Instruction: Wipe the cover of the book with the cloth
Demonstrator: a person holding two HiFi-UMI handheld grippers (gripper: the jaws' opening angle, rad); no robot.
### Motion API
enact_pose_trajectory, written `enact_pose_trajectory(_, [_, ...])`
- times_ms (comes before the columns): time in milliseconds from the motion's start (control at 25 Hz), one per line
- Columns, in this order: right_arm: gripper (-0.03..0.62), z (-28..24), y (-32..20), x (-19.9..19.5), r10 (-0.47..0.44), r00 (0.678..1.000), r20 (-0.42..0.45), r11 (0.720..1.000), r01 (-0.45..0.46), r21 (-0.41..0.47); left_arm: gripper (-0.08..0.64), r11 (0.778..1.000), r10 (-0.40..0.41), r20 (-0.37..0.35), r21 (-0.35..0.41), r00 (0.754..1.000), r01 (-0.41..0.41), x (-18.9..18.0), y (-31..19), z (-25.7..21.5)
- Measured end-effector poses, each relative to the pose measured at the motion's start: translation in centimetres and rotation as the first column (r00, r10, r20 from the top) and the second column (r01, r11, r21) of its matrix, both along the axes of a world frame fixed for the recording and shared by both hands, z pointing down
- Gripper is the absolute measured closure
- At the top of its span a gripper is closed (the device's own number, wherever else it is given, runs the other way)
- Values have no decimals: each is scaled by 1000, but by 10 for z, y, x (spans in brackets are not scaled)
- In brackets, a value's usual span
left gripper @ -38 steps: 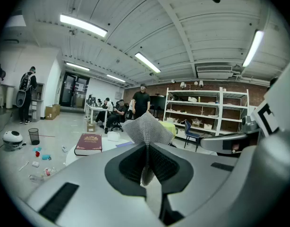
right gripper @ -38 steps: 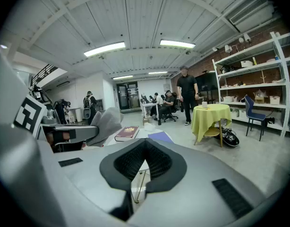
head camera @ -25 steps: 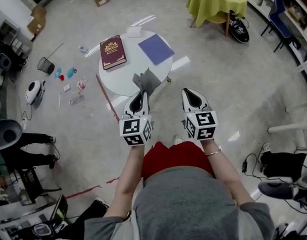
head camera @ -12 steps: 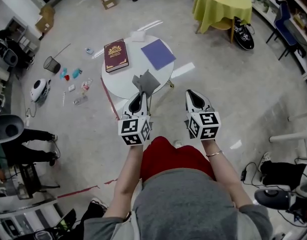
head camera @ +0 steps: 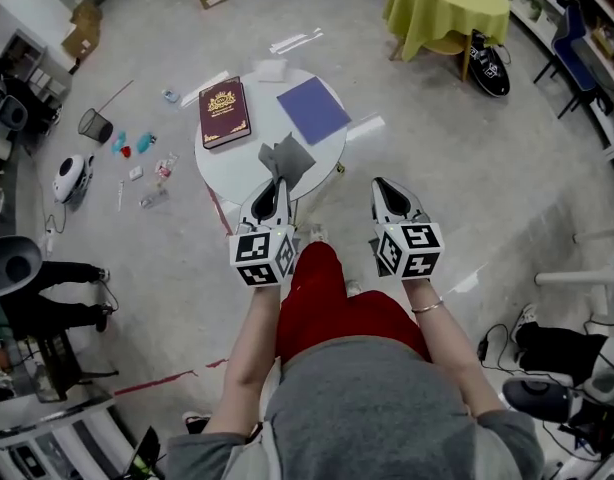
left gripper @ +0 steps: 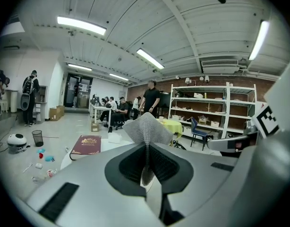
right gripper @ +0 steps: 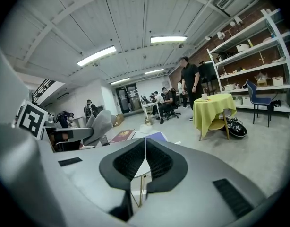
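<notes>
The left gripper (head camera: 279, 186) grips the grey cloth (head camera: 285, 157) above the near edge of the round surface (head camera: 232, 173). The book (head camera: 224, 112) lies closed at the surface's far left, well apart from the cloth. The right gripper (head camera: 385, 188), jaws together and empty, is right of the surface.

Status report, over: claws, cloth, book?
Left claw shut on grey cloth. Right claw shut, empty. Maroon book flat on round table, cover bare.
</notes>
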State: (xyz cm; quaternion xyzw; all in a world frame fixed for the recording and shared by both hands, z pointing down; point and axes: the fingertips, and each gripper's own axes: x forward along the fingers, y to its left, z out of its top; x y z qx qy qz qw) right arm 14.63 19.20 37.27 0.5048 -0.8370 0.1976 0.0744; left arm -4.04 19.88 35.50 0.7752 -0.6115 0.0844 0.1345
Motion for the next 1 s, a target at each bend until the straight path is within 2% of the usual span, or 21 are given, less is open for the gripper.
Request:
enact_pose_trajectory(240, [561,14,-55,-2,35,999,-6,999,-35,-31,535,1000,17,-15,-23,1000,-17,-12,-62,17])
enact_pose_trajectory(600, [561,35,-141,-27,50,998,-36,994,-53,-97,535,996,57,-23,-63,998,-59,-41,-158,32])
enact_pose_trajectory(1000, [561,57,-199,-36,110,991,-73,980,-120,-160,535,988,122,-42,-90,992,-126,-61,-226,46])
